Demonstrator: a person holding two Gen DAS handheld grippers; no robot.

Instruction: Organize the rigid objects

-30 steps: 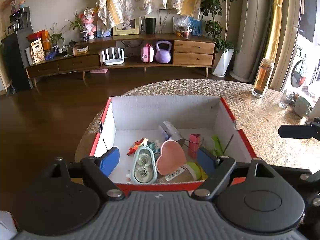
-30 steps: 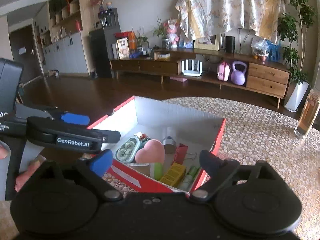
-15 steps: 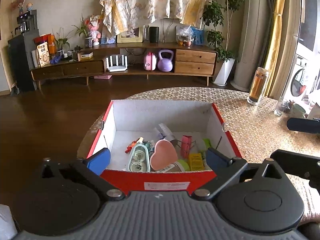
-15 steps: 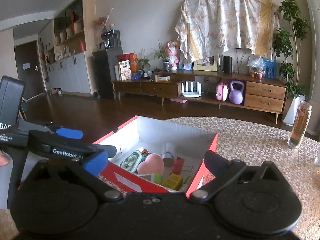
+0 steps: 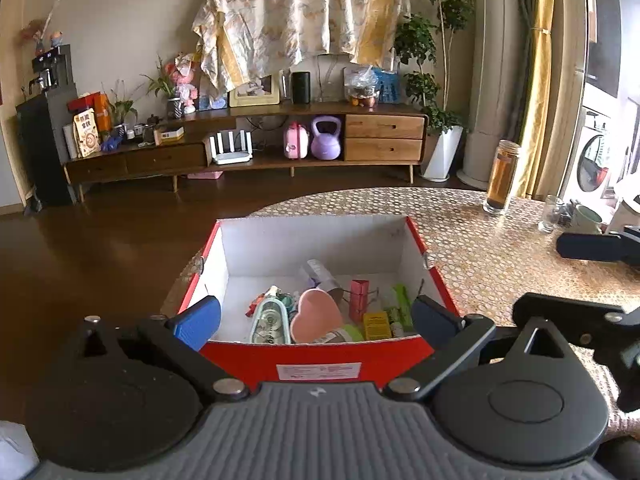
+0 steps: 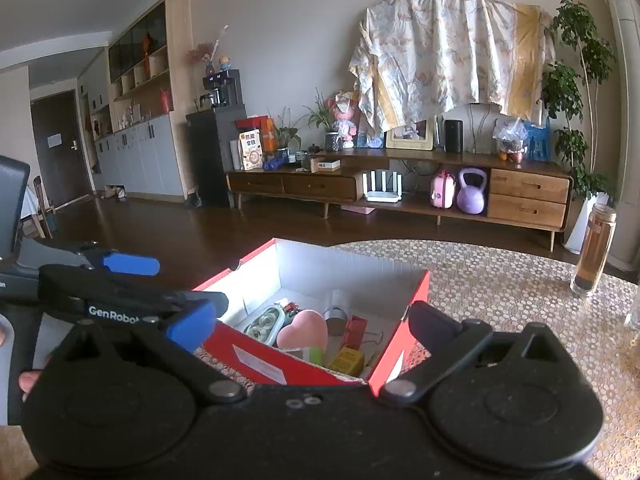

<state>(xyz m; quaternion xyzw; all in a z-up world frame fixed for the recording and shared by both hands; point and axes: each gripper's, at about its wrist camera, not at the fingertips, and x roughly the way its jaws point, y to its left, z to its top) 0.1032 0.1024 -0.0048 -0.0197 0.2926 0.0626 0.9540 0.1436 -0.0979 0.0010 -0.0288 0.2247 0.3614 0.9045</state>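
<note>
1. The round tabletop (image 5: pixel 472 236) with the honeycomb-pattern cover carries everything. One red cardboard box (image 5: pixel 320 364) with a white inside sits by the near-left edge, open top up, so I'd guess it's the collecting bin.
2. One tall glass bottle (image 5: pixel 502 178) of amber liquid stands upright near the far-right edge, well away from the box, probably parked there.
3. Left gripper (image 5: pixel 316 316): fingers spread wide, holding nothing, hanging just in front of the box's near wall. Right gripper (image 6: pixel 308 324): also spread and empty, off the box's near-right corner.
4. Inside the box, bunched at the near end: one pink heart-shaped case (image 5: pixel 316 316), one pale green oval case (image 5: pixel 270 320), one small yellow box (image 5: pixel 376 325), one red clip (image 5: pixel 358 300), plus smaller bits I can't make out.
</note>
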